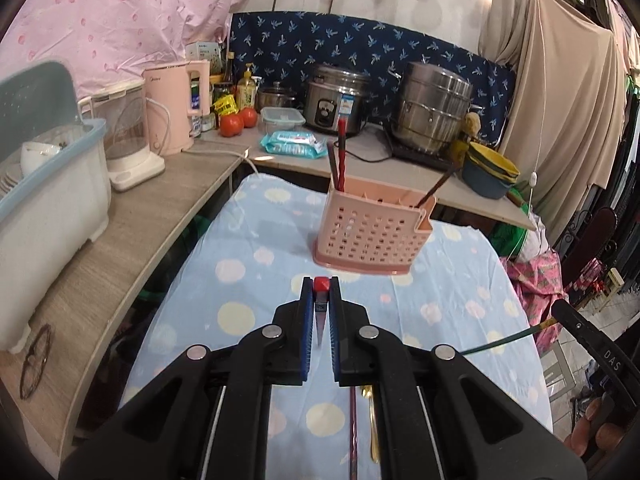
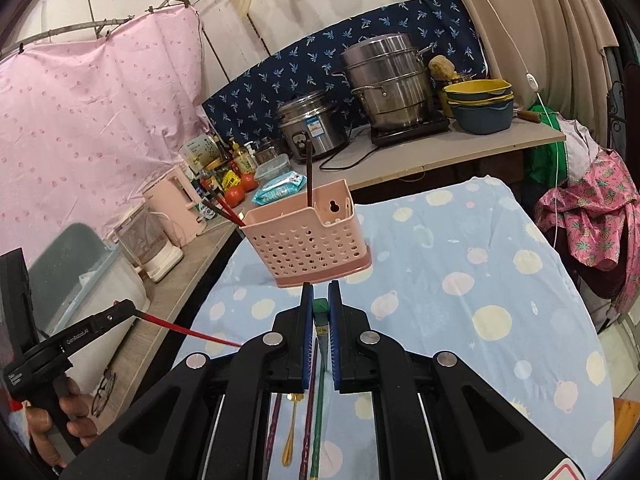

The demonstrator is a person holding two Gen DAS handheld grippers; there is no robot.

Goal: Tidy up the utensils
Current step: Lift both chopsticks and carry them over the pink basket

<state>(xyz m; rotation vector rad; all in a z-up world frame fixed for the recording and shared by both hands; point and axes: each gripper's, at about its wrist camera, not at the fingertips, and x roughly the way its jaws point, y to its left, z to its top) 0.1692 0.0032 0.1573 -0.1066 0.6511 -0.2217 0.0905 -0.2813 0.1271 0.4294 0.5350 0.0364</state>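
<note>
A pink perforated utensil holder (image 1: pixel 370 232) stands on the table with the blue dotted cloth (image 1: pixel 248 272), and holds dark and red chopsticks (image 1: pixel 340 152). It also shows in the right wrist view (image 2: pixel 310 236). My left gripper (image 1: pixel 321 288) is shut on a red chopstick (image 1: pixel 321 285), held just short of the holder; the same chopstick (image 2: pixel 188 330) shows in the right wrist view. My right gripper (image 2: pixel 320 306) is shut on a green chopstick (image 2: pixel 320 308). More chopsticks (image 2: pixel 308 412) and a gold spoon (image 2: pixel 291 432) lie on the cloth below.
A wooden counter (image 1: pixel 132 240) runs along the left with a dish rack (image 1: pixel 48 200), blender and pink kettle (image 1: pixel 172 108). At the back stand tomatoes, a rice cooker (image 1: pixel 336 98), a steel steamer pot (image 1: pixel 434 112) and stacked bowls (image 1: pixel 490 174). Clothes hang at the right.
</note>
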